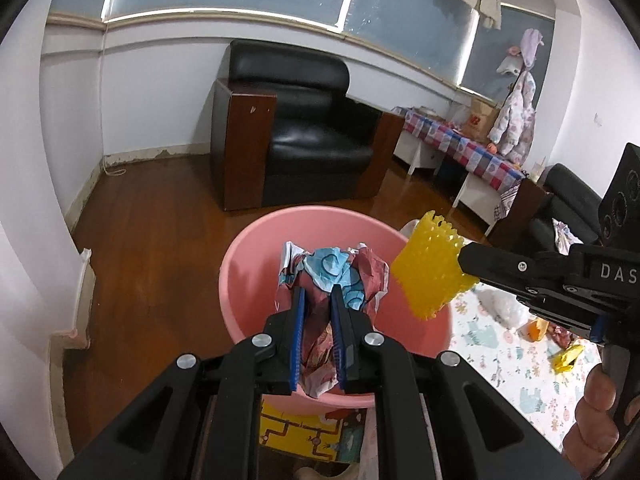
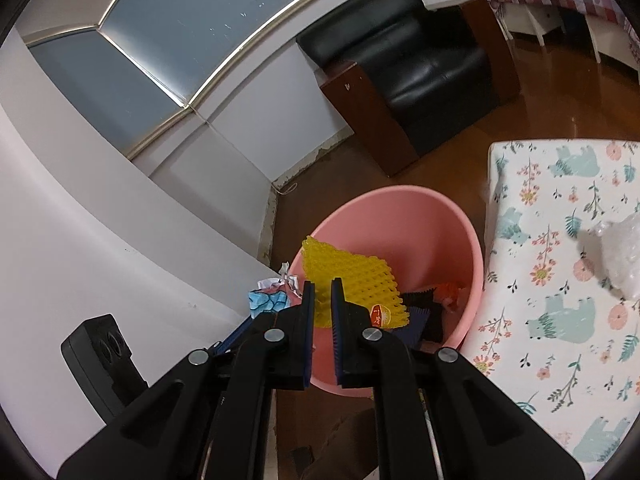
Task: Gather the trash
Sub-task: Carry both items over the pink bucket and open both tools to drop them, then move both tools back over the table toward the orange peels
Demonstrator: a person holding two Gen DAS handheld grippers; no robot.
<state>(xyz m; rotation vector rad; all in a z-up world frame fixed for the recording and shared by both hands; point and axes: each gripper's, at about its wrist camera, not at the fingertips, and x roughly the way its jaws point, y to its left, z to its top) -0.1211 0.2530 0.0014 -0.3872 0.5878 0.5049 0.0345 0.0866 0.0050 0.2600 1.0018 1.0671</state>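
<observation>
Two grippers over a pink basin [image 1: 240, 280] sitting on the wooden floor [image 1: 152, 264], right beside a floral mat [image 2: 560, 320]. Left gripper [image 1: 318, 294] pinched onto a crumpled wad of printed paper [image 1: 332, 268] (red, blue and white, pretty mangled), held above the basin's open mouth. Right gripper [image 2: 320, 286] clamped tight on a piece of yellow foam fruit netting [image 2: 352, 280], also hanging over the basin, with a little orange label on its lower edge. From the left wrist view, same netting [image 1: 430, 266] sticking out past the right gripper's tip at the basin's right rim. Already some stuff down in the basin: something orange [image 2: 450, 294] and a dark bit next to it, hard to tell what. More trash left out on the mat: a clear plastic wad [image 2: 616, 252], a yellow wrapper [image 1: 566, 358], an orange scrap [image 1: 536, 328]. Black armchair [image 1: 304, 128] against the wall behind, well apart from all this.
</observation>
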